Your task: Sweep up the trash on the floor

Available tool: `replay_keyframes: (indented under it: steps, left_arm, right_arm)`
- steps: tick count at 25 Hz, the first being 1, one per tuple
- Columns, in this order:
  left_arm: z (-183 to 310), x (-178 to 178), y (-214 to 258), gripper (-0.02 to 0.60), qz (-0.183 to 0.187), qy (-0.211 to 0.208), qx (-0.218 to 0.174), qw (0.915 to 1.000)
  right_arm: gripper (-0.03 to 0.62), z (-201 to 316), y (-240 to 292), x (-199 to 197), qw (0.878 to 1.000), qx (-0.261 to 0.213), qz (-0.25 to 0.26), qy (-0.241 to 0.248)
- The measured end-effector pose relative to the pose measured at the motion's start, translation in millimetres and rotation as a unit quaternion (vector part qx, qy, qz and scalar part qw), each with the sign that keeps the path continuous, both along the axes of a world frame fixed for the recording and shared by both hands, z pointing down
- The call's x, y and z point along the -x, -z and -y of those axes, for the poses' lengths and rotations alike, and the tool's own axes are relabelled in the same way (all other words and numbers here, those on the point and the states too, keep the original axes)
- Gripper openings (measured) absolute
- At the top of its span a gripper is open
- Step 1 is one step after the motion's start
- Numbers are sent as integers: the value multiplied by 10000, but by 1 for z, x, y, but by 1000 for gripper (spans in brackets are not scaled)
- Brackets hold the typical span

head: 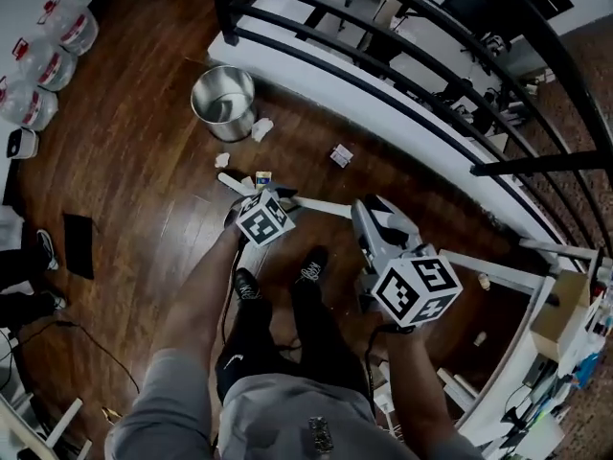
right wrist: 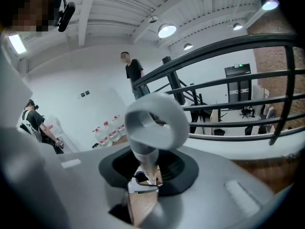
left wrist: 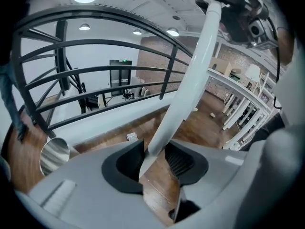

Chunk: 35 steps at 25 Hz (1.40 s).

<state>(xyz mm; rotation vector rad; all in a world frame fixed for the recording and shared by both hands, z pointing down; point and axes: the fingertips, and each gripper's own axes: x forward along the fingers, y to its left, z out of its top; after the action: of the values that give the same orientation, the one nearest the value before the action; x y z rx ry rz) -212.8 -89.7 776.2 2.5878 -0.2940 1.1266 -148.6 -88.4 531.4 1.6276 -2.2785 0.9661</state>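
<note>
Both grippers hold one long white handle [head: 311,204]. My left gripper [head: 283,197] is shut on its lower stretch, and the handle [left wrist: 188,85] rises between the jaws [left wrist: 155,154] toward the right gripper [left wrist: 243,13]. My right gripper [head: 364,209] is shut on the top end, whose hanging loop [right wrist: 155,123] sticks out past the jaws [right wrist: 145,168]. The handle's low end reaches the wooden floor near a scrap of trash [head: 222,159]. More trash lies by the metal bin [head: 225,99]: a crumpled white piece [head: 261,127], a small box [head: 341,154] and a small carton [head: 263,178]. The sweeping head is hidden.
A black railing [head: 383,36] on a white ledge [head: 316,89] runs behind the trash. Water jugs [head: 48,56] stand at the far left, with a black mat [head: 79,242] nearer. White furniture legs [head: 536,286] stand at the right. My shoes [head: 311,262] are below the grippers. A person [right wrist: 133,73] stands farther off.
</note>
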Motion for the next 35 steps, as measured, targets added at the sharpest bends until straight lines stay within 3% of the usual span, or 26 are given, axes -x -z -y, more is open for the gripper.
replay_keyframes:
  steps: [9,15,20,30,35]
  left_arm:
    - [16,-138,11,138,-122,-666,5,9977]
    - [21,-160,30,130,-84,-758,-1,9971]
    - [37,-112,39,127,70,-508,0,9987]
    - [86,47,10,129,637,-542,330,9960]
    - [109,83,-12,130,650,-684,485,9944]
  right_arm:
    - [92,10,17,-122,9979,-197,-71,-613]
    - [92,27,37,-150,9972,-390,64,-642]
    - [92,51,41,-122,9973,-378,355,-513]
    - [91,110,2,19,9976,50,646,-247]
    - [91,135,-18,59,9978,271,542,-275]
